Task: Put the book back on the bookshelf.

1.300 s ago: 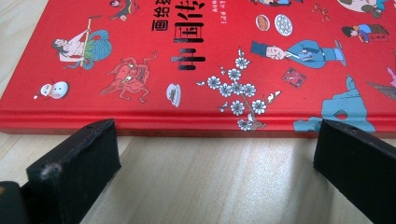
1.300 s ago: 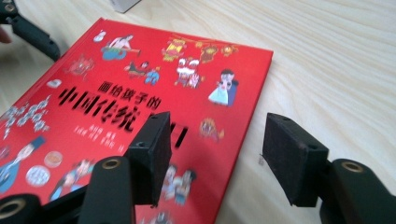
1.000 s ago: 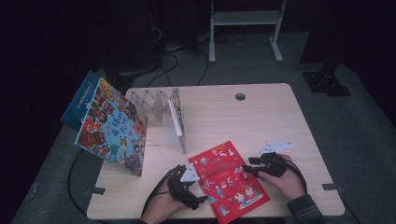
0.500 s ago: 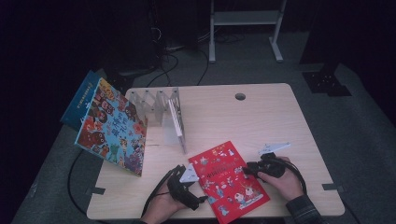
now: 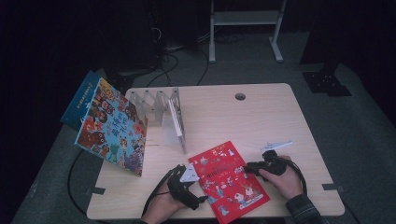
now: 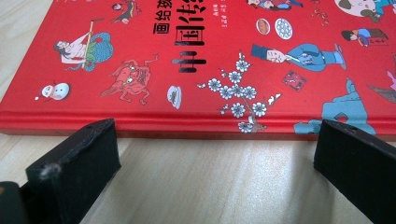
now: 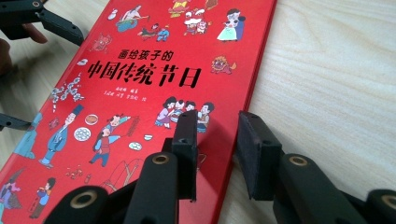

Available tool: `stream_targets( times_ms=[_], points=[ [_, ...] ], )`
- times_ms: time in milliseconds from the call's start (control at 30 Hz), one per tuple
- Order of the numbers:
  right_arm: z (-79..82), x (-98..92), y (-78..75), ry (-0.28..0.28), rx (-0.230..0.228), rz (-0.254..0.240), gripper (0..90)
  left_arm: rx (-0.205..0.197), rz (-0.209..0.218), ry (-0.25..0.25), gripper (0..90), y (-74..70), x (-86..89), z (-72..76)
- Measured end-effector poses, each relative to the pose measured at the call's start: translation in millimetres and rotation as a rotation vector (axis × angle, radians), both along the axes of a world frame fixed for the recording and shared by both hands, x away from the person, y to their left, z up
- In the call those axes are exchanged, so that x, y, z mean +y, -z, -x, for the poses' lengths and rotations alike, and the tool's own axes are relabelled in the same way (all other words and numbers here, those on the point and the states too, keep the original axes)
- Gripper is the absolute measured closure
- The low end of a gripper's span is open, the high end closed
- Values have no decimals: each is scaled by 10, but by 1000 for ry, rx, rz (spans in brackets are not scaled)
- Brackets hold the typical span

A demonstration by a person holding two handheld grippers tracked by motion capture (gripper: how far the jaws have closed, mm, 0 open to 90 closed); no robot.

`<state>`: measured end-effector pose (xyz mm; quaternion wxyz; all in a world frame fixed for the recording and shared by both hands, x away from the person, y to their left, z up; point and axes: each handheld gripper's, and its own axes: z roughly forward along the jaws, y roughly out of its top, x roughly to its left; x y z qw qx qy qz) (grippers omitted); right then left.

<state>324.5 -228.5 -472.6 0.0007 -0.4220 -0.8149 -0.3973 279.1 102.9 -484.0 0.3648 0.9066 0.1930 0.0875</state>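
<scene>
A red picture book [image 5: 229,183] lies flat near the table's front edge. My left gripper [image 5: 196,184] rests on the table at the book's left side. In the left gripper view its jaws [image 6: 215,154] stand wide open just short of the red spine [image 6: 187,119], touching nothing. My right gripper [image 5: 247,168] is at the book's right edge. In the right gripper view [image 7: 217,140] one jaw lies over the red cover [image 7: 140,70] and the other over bare table, with the book's edge between them. These jaws have just been closing, with a gap still showing between them.
A colourful book [image 5: 114,128] leans against a clear rack [image 5: 156,105] at the table's left, with a blue book [image 5: 81,100] behind it. A white book [image 5: 177,123] stands in the rack. The wooden table [image 5: 261,121] has a cable hole [image 5: 240,96] at the back.
The right gripper's jaws have drawn closer together at the book's right edge. Both hands and the book stay where they were.
</scene>
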Motion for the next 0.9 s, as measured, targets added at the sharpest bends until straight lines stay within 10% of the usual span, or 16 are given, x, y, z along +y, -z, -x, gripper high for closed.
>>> stream_targets(
  times_ms=[500, 900],
  points=[
    [37, -101, -219, -36, -58, -127, 690, 1, 0, 1, 0, 0, 3, -4],
    [77, -125, -382, -162, -2, -174, 651, 5, 5, -4, 0, 2, 6, -2]
  ],
)
